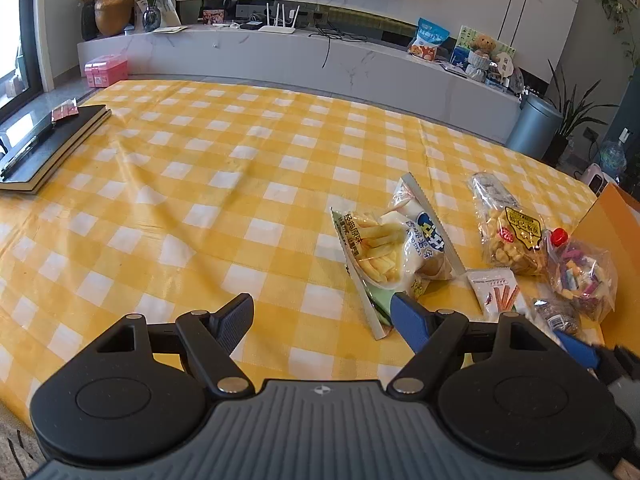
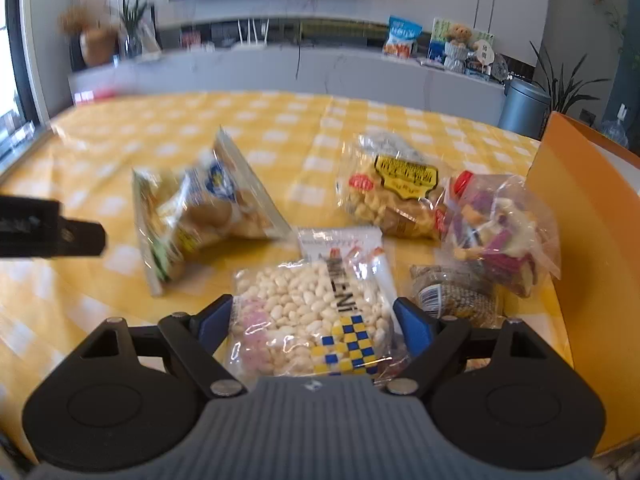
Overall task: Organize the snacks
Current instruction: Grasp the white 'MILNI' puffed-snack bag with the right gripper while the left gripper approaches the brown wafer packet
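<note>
Several snack bags lie on the yellow checked tablecloth [image 1: 200, 168]. My left gripper [image 1: 322, 320] is open and empty; its right finger is beside the lower end of a french-fry snack bag [image 1: 380, 252], also in the right wrist view [image 2: 200, 208]. My right gripper [image 2: 312, 320] is open, its fingers on either side of a clear bag of white puffed snacks [image 2: 312, 320] lying on the table. Further off lie a yellow-label bag [image 2: 396, 196], a clear bag of coloured sweets [image 2: 500, 232], a small white packet [image 2: 340, 244] and a dark packet [image 2: 452, 296].
An orange box [image 2: 592, 240] stands at the right edge of the table. A dark notebook with a pen [image 1: 48, 140] lies at the far left. Behind the table is a white TV cabinet [image 1: 280, 52] with ornaments. The left gripper's finger shows in the right wrist view [image 2: 52, 228].
</note>
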